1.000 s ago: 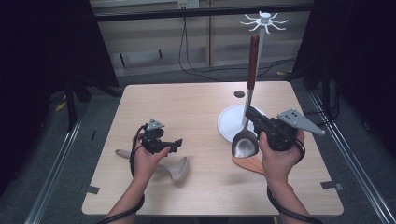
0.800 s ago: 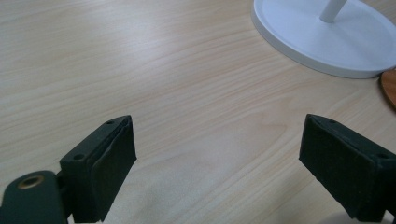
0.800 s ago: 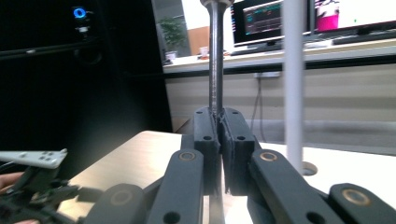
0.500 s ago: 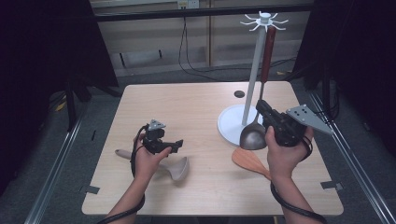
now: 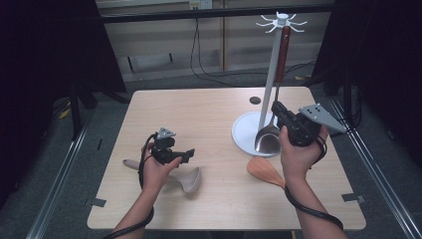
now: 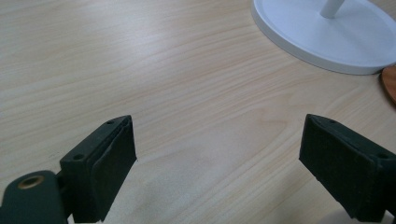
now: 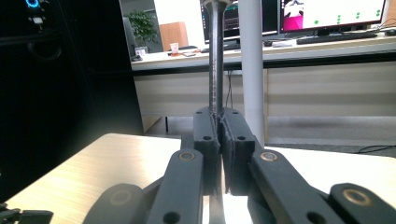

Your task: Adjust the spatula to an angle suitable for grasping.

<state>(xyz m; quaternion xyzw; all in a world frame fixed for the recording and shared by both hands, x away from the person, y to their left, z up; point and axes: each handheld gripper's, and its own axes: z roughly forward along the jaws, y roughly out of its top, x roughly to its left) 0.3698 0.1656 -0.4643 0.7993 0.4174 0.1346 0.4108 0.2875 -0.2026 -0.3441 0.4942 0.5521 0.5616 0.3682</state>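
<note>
The ladle (image 5: 271, 132) is a metal utensil with a polished, rounded steel bowl, a thin steel shaft and a dark reddish-brown handle at the top. It stands almost upright, its bowl hanging low over the near edge of the stand base (image 5: 245, 135), which is a flat, round, smooth white disc. A straight white pole (image 5: 271, 74) rises from that disc to a ring of short white hooks (image 5: 281, 21); the handle top sits just beside those hooks, and whether it hangs on one cannot be told.

The right gripper (image 5: 280, 112) has its two black padded jaws pressed together on the ladle shaft; in the right gripper view the shaft (image 7: 214, 65) rises straight out from between the pads, beside the pole.

The left gripper (image 5: 188, 155) rests low over the pale wood-grain table (image 5: 199, 114), jaws spread wide with nothing between them. Beneath that hand lies a beige spoon (image 5: 188, 179) with a matte finish. A flat wooden spatula (image 5: 265, 171), orange-brown, lies on the table near the right hand.
</note>
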